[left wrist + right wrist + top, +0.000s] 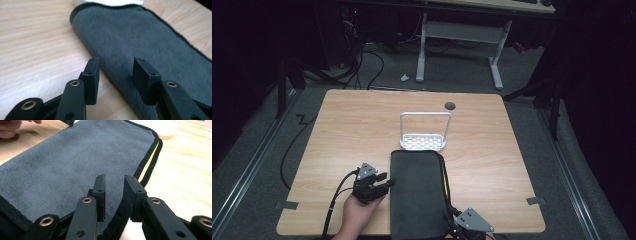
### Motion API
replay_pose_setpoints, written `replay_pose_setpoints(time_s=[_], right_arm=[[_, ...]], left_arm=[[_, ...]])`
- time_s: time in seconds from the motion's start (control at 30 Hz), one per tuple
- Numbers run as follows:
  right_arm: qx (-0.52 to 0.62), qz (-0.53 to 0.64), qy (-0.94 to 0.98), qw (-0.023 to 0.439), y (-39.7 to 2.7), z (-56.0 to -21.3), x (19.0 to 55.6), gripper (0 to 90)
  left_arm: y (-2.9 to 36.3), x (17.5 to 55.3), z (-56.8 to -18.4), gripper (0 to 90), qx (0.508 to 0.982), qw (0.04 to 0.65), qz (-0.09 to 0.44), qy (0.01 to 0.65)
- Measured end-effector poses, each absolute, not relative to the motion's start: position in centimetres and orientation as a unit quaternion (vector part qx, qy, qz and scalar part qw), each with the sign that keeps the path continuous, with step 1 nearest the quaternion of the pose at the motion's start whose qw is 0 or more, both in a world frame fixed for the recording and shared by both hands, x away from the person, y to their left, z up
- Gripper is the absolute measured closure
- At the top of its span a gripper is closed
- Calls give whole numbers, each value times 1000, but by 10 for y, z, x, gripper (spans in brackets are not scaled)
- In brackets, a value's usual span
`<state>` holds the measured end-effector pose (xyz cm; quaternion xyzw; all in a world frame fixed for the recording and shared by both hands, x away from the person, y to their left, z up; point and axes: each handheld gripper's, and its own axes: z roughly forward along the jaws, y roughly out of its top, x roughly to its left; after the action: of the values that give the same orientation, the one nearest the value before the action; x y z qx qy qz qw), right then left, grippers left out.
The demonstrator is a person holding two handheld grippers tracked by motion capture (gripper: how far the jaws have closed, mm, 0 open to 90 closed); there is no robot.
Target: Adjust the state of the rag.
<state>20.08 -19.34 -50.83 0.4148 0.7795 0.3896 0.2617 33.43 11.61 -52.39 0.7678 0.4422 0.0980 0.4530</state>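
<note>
Both tongs open, holding nothing: left tongs (384, 181) at folded dark towel's (418, 195) left edge, right tongs (115, 195) straddling its right hem. Towel lies on desk (347, 130), touching white rack (424, 131).

bare table (352, 120) beyond rack (424, 131)

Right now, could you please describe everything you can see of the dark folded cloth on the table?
The cloth is dark grey, soft and napped like microfibre, with black stitched edging and a yellow layer showing along its right side. It lies flat, folded into a long rectangle, on the wooden table, its far end at the white rack. Nothing grips it.
</note>
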Motion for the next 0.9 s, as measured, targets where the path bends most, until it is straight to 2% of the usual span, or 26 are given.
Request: replay_pose_setpoints(time_s=[0.23, 0.37, 0.53, 0.7, 0.83, 0.9], right_arm=[[419, 386, 779, 262, -194, -510, 204, 725], [435, 384, 772, 257, -200, -512, 210, 728], [452, 379, 769, 248, -206, -513, 224, 729], [453, 370, 773, 244, -206, -510, 257, 749], [462, 360, 777, 231, -200, -509, 303, 838], [462, 357, 779, 228, -197, -510, 312, 849]], left_arm=[[116, 324, -519, 575, 761, 468, 88, 440], [110, 320, -519, 634, 766, 475, 91, 424], [108, 325, -520, 652, 771, 469, 93, 421], [102, 330, -521, 675, 780, 461, 96, 412], [95, 335, -521, 740, 789, 451, 96, 407], [90, 338, -522, 755, 795, 441, 102, 405]])
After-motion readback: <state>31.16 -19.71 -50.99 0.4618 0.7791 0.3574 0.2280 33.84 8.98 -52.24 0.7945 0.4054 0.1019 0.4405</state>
